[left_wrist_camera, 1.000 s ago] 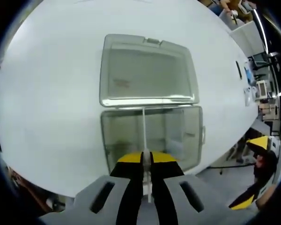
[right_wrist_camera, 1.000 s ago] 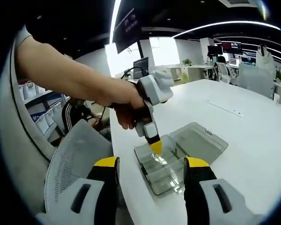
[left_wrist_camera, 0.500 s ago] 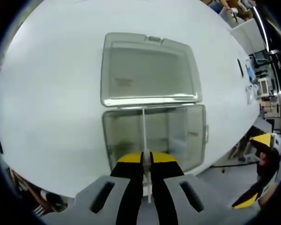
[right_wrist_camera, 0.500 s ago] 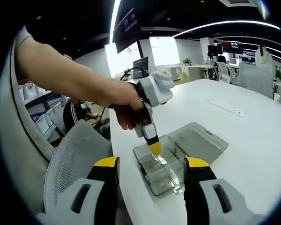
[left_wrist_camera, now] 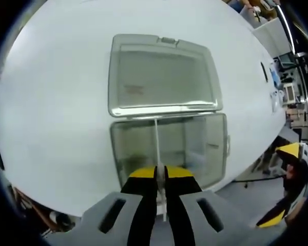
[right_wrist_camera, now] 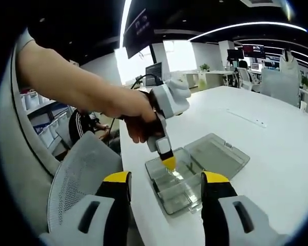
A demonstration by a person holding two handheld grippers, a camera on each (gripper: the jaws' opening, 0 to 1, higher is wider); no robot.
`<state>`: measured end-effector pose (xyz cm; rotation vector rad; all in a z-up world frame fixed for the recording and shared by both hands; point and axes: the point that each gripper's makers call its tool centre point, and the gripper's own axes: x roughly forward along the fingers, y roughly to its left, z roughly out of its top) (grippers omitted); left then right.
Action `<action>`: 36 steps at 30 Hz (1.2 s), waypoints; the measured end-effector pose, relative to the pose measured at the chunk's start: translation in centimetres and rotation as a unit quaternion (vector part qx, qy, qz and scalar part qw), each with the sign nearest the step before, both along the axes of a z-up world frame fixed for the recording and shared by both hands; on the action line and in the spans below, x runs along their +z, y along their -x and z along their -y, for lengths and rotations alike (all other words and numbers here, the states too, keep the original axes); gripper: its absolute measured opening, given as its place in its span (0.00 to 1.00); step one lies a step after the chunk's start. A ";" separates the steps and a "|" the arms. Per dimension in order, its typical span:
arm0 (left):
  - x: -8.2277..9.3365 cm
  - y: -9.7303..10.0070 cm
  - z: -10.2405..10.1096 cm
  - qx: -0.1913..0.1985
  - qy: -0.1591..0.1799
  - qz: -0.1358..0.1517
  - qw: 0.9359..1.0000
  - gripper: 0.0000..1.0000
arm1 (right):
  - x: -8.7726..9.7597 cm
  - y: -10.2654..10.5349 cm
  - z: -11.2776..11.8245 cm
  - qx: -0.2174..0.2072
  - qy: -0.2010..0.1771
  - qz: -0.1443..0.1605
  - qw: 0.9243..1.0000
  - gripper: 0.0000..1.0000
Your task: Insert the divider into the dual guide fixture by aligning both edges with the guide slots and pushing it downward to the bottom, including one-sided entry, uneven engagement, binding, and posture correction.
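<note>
Little differs from a second ago: your left gripper (left_wrist_camera: 160, 177) still pinches the thin white plastic divider (left_wrist_camera: 157, 146) between closed yellow-tipped jaws, and the clear plastic box with its hinged lid laid open (left_wrist_camera: 167, 148) sits marginally lower in the left gripper view. The divider stands on edge inside the box, its long axis running near to far toward the hinge. No writing is legible. Your right gripper (right_wrist_camera: 164, 187) hangs well apart, jaws wide and empty, over the white table (right_wrist_camera: 277, 154).

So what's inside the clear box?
Inside the clear box stands a thin divider, pinched by the left claw. The claw hides the divider's near end and the box's front edge.
</note>
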<state>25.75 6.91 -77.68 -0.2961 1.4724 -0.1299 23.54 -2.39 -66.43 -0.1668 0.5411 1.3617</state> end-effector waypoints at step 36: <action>0.1 0.2 0.5 -0.056 -0.042 -0.006 0.998 0.02 | 0.0 0.0 0.0 0.000 0.001 0.000 1.000 0.52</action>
